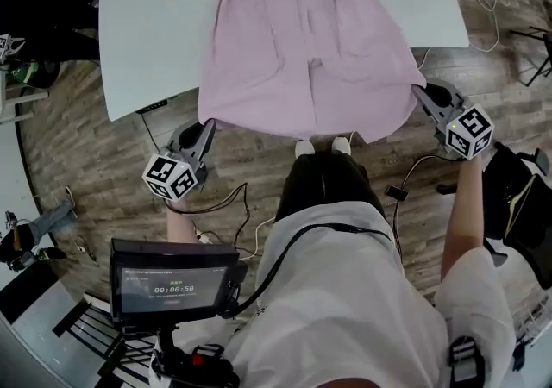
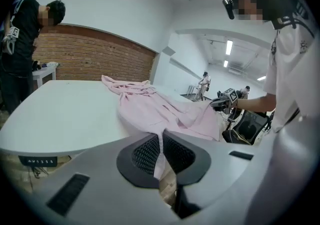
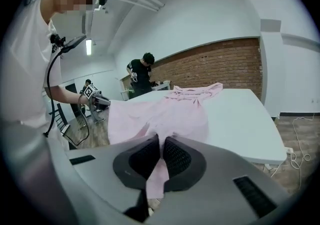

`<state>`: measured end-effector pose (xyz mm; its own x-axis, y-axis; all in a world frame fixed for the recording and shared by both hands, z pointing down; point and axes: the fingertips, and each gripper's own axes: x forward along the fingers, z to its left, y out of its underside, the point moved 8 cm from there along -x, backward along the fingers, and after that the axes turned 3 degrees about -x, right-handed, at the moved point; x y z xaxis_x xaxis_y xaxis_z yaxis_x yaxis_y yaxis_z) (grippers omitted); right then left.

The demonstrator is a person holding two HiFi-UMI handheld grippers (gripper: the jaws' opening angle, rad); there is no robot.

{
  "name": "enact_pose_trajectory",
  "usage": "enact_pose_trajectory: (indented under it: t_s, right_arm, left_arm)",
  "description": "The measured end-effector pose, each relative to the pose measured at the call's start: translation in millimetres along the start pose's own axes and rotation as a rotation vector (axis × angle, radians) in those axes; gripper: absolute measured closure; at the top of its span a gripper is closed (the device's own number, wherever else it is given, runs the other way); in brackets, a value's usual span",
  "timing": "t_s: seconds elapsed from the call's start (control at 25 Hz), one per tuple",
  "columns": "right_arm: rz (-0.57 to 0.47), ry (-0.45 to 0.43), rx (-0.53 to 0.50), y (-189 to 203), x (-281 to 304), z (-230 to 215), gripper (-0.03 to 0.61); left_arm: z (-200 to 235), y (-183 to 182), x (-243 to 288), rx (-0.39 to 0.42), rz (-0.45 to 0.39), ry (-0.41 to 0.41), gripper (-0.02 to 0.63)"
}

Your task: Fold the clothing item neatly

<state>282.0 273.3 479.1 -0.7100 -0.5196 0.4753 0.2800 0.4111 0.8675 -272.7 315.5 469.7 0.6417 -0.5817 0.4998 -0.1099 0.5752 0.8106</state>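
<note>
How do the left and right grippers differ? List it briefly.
The left gripper pinches the left hem corner of the pink cloth garment; the right gripper pinches the right corner. The left gripper sits lower in the head view, the right gripper higher. Both are shut on fabric, beyond the white table's edge.

Dark rectangular screen (image 1: 172, 287), lower left of head view: we read a timer, 00:00:58.
Small dark plate (image 2: 32, 161) under white tabletop (image 2: 65, 114): characters we cannot read.
</note>
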Motion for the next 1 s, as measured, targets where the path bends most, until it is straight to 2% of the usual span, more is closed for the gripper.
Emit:
enact_pose_trajectory:
  t_s: [0.24,0.48,0.8,1.0]
  right_arm:
    - [-0.028,0.029,0.024,-41.6,-11.5,10.8,0.566]
    - [-0.048,0.079,0.061,-68.1,-11.8,6.3,0.566]
    - [-0.144,0.137,0.042,-112.2,11.1,-8.8,0.566]
    - [-0.213,0.138,0.054,-143.0,26.4,-34.0,0.566]
  left_arm:
    - [-6.9,-32.9,-12.3,-0.017,-0.008,0.054,0.597]
    - [15.4,-65.6,-17.9,-0.055,-0.058,0.084,0.597]
    - [45.9,-127.5,-1.2,0.011,-0.139,0.098,0.597]
    - [64.4,-159.0,13.9,-0.019,-0.185,0.105,0.597]
